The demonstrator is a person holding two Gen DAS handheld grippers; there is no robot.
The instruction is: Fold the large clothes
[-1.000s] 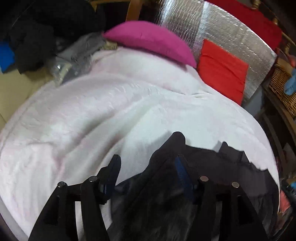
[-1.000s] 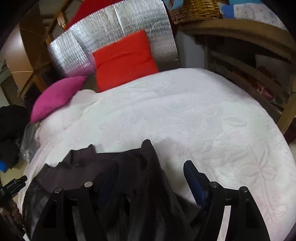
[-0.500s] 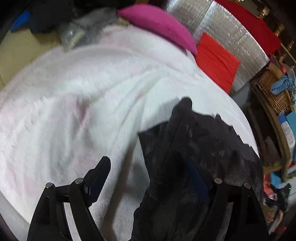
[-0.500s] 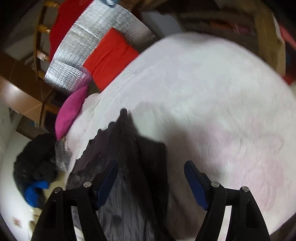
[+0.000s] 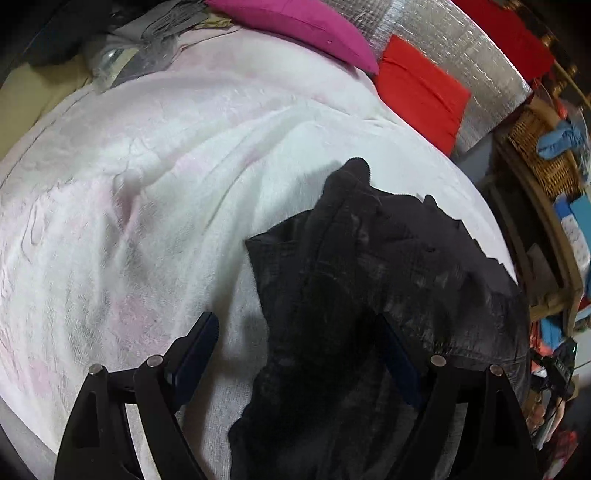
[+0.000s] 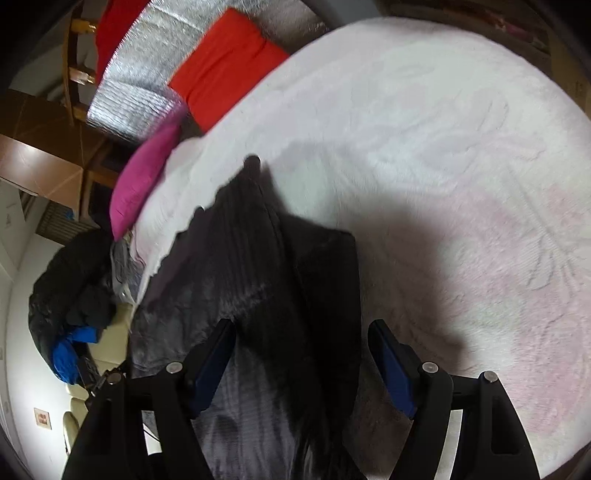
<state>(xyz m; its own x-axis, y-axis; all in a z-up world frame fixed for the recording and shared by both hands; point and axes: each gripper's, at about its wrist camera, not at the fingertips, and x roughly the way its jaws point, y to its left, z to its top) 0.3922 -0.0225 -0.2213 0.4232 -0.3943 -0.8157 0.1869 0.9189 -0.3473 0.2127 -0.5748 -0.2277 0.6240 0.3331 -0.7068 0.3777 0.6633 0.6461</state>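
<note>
a: dark garment (image 5: 373, 280) lies bunched on the bed's white blanket (image 5: 155, 177), running between both grippers' spread fingers — neither pinches it.
b: around it?
a: pink cushion (image 5: 295, 26), red cushion (image 5: 421, 88) near the headboard.
b: view differences?
a: left gripper (image 5: 299, 354) sees a wicker basket (image 5: 543, 147) — right gripper (image 6: 301, 354) sees a dark clothes pile (image 6: 70, 280).

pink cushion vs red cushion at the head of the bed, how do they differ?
The pink cushion is magenta, long and tapering to a point; the red cushion is red-orange and squarish with a crease across it. The pink cushion lies on the white blanket; the red cushion stands propped against the silver foil panel. Both are plain, unpatterned, and sit side by side at the far edge.
</note>
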